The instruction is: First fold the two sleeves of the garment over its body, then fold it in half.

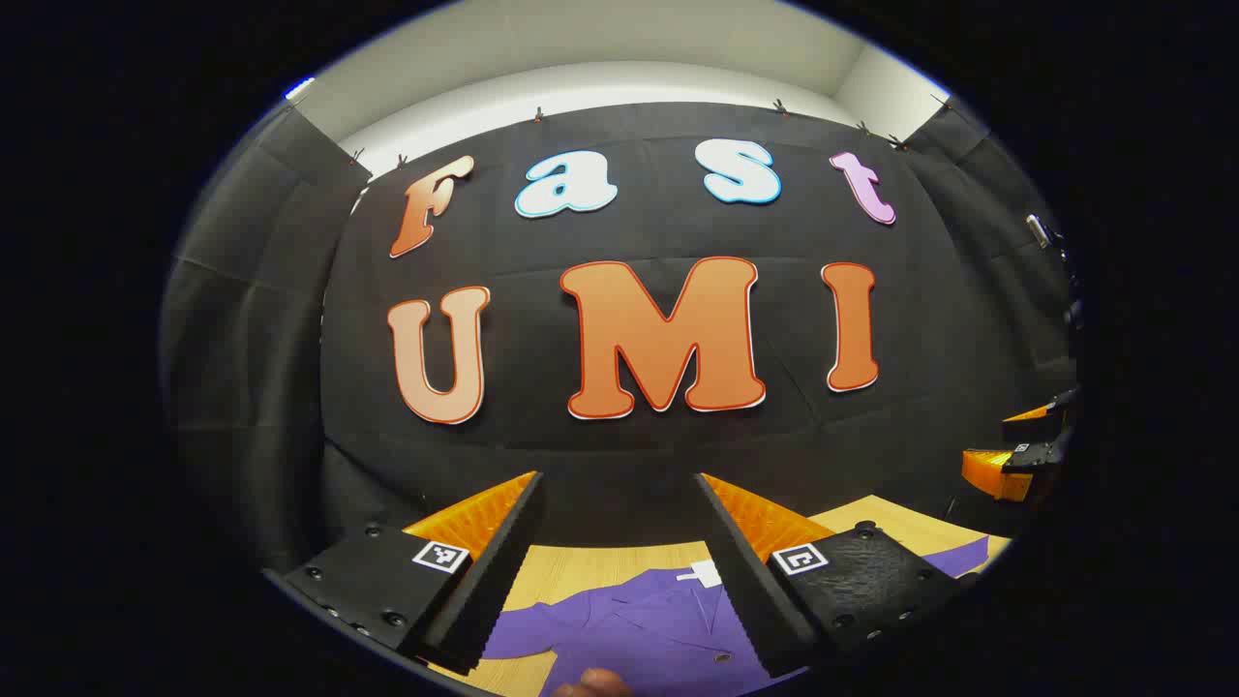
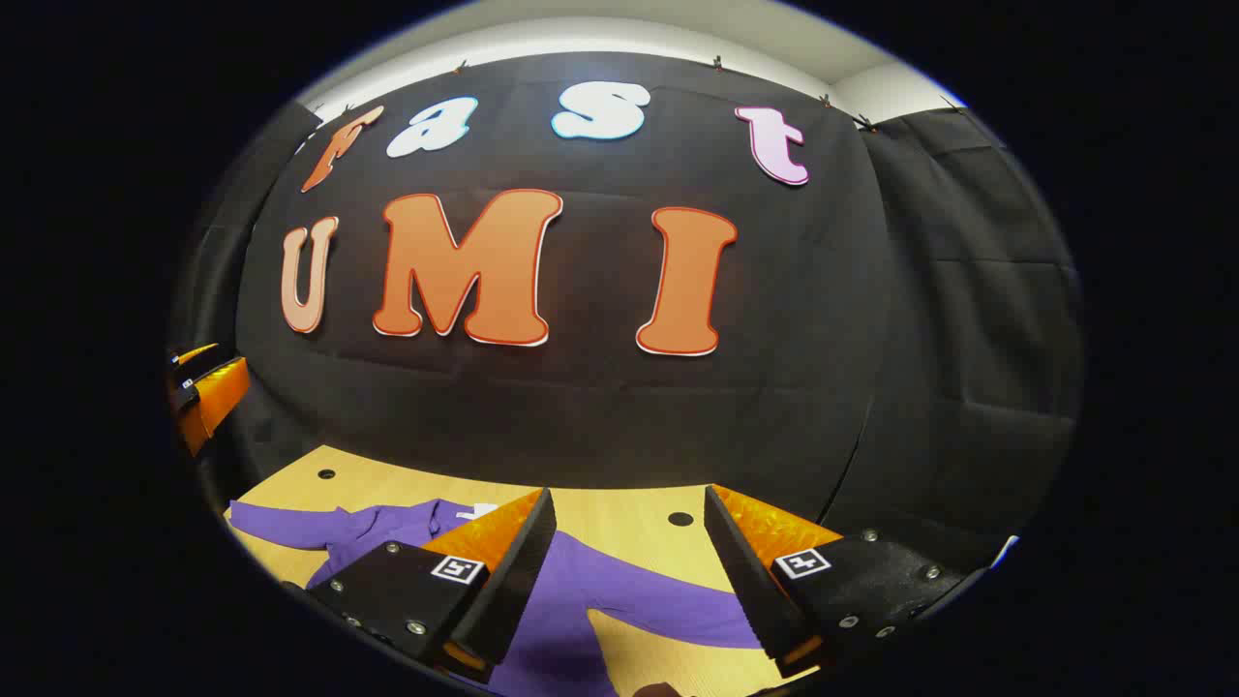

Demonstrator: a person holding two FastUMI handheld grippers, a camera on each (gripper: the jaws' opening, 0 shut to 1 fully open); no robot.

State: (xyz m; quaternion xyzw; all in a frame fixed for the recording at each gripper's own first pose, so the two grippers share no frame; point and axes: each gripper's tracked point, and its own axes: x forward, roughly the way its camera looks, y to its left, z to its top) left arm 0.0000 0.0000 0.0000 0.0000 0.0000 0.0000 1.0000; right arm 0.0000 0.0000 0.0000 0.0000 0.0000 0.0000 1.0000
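A purple garment lies flat on a light wooden table, its white neck label toward the booth wall. My left gripper hangs open above the collar area, nothing between its fingers. In the right gripper view the same garment spreads with one sleeve out to the right and the other sleeve out to the left. My right gripper is open above the right sleeve and shoulder. The right gripper shows at the left view's right edge, the left gripper at the right view's left edge.
The wooden table has small dark holes near its back edge. Black cloth walls close the booth behind and at both sides. A fingertip shows at the bottom of the left gripper view.
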